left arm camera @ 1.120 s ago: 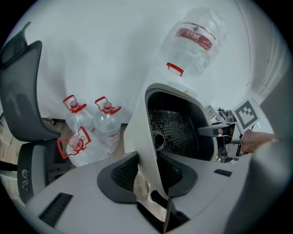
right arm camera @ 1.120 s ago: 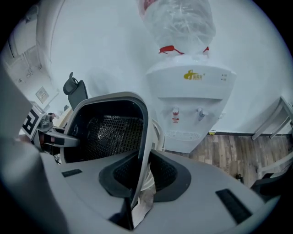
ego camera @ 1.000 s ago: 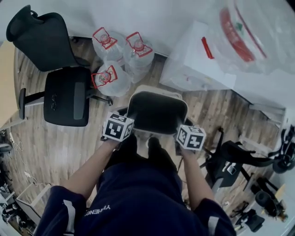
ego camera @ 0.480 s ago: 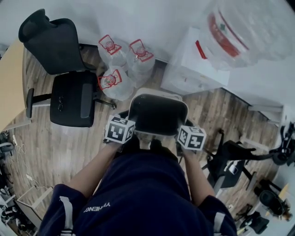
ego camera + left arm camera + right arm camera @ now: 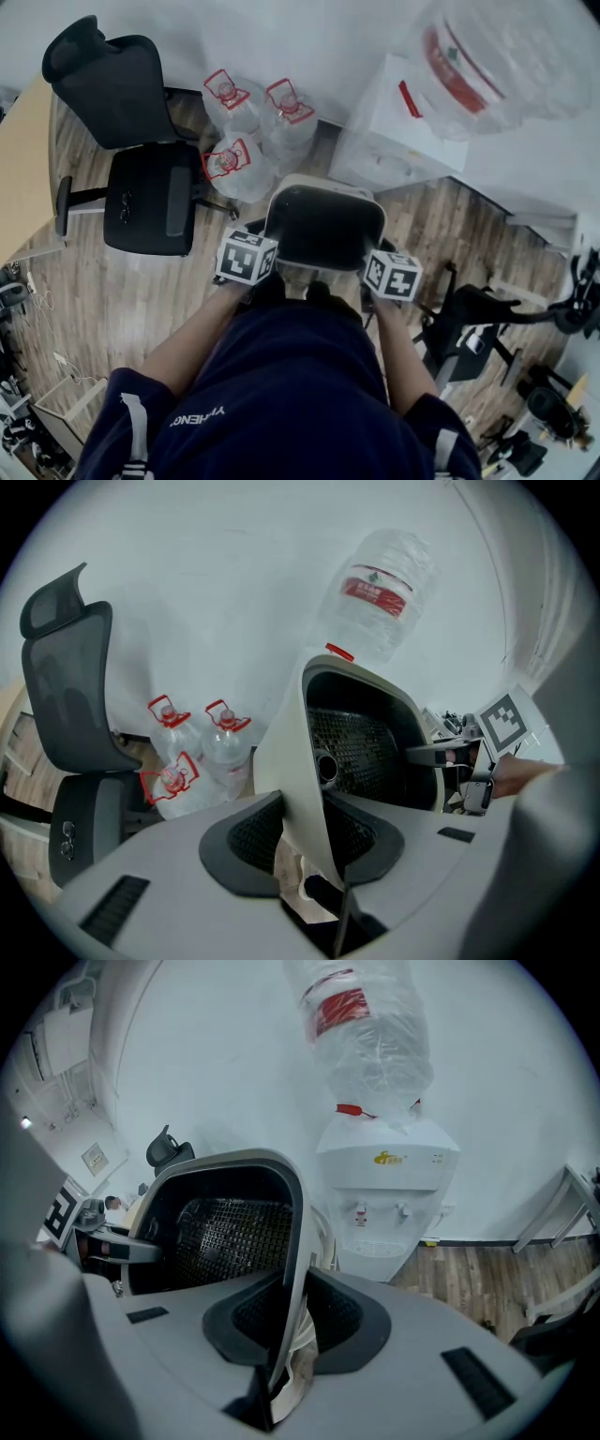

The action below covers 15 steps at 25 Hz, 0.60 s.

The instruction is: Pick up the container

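Before the torso, container is gripped at both sides; left wall clamped by left gripper; right wall by right gripper.

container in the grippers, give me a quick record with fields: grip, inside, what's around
thing: cream container, dark mesh inside
left gripper: shut on its left wall
right gripper: shut on its right wall
contents: none seen
nearby: three water jugs, black office chair, water dispenser
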Each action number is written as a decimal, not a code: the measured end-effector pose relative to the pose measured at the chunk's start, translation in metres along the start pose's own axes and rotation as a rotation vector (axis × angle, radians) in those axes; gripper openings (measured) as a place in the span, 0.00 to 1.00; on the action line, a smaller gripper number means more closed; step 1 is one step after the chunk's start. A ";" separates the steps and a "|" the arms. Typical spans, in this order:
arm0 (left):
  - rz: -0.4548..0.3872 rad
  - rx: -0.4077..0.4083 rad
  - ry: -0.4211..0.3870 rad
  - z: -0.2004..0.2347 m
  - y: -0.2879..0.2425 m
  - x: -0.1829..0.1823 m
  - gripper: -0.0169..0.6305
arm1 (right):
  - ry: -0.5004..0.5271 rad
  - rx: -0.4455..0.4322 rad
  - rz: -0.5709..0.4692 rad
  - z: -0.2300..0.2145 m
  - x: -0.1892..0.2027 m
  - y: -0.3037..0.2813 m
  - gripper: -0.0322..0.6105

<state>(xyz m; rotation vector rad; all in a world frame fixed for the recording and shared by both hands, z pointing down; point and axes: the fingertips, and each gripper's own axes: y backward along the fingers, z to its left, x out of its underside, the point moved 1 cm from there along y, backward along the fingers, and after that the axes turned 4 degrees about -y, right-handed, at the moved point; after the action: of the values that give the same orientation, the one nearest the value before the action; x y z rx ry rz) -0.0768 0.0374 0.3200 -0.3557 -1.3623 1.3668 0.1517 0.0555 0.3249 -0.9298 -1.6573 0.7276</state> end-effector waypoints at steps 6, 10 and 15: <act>0.004 0.008 0.003 -0.001 -0.005 -0.001 0.24 | 0.005 0.011 0.009 -0.004 0.000 -0.003 0.16; 0.011 0.011 0.001 -0.002 -0.007 0.000 0.24 | 0.005 0.013 0.007 -0.005 -0.001 -0.002 0.16; 0.013 0.014 0.006 -0.001 -0.009 -0.002 0.24 | 0.003 0.011 0.000 -0.005 -0.006 -0.004 0.16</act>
<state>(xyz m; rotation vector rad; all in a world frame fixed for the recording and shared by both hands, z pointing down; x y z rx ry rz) -0.0712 0.0333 0.3264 -0.3595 -1.3468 1.3840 0.1569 0.0482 0.3266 -0.9233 -1.6493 0.7341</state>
